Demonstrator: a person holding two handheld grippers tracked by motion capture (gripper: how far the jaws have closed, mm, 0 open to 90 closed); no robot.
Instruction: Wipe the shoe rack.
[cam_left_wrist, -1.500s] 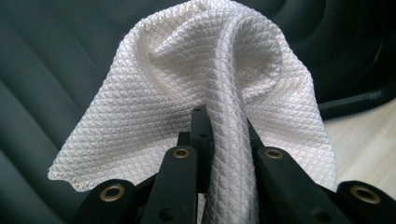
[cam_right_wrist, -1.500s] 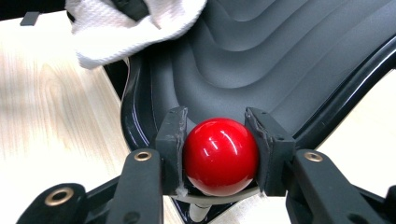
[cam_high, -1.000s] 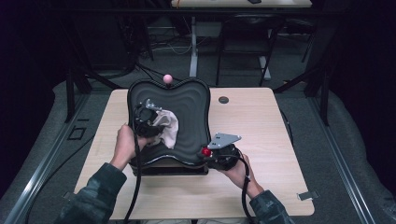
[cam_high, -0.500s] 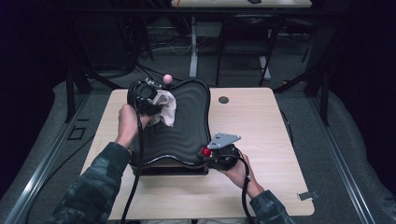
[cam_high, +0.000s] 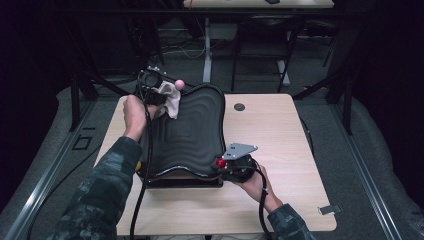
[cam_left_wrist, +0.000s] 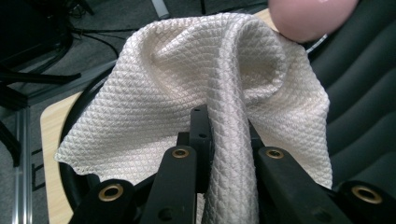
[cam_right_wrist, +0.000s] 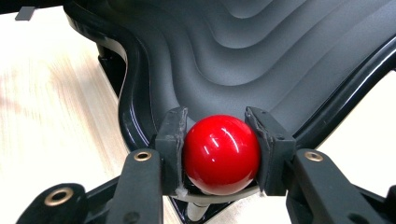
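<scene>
Wooden table (cam_high: 280, 130): bears a black ridged tray (cam_high: 195, 135), the reference for all entries below. Cream waffle-weave cloth (cam_left_wrist: 187, 107): at the tray's far-left corner, draped over its rim, pinched in the left gripper (cam_high: 152, 90), jaws pressed together on a fold. Right gripper (cam_right_wrist: 219, 135): at the tray's near-right corner, jaws clamped on a red ball (cam_right_wrist: 221, 154). Pink ball (cam_high: 178, 84): at the far-left corner, touching the cloth.

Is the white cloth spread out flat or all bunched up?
Bunched up. The white cloth hangs in folds, one fold pinched in the shut left hand-held gripper, above the black tray.
</scene>
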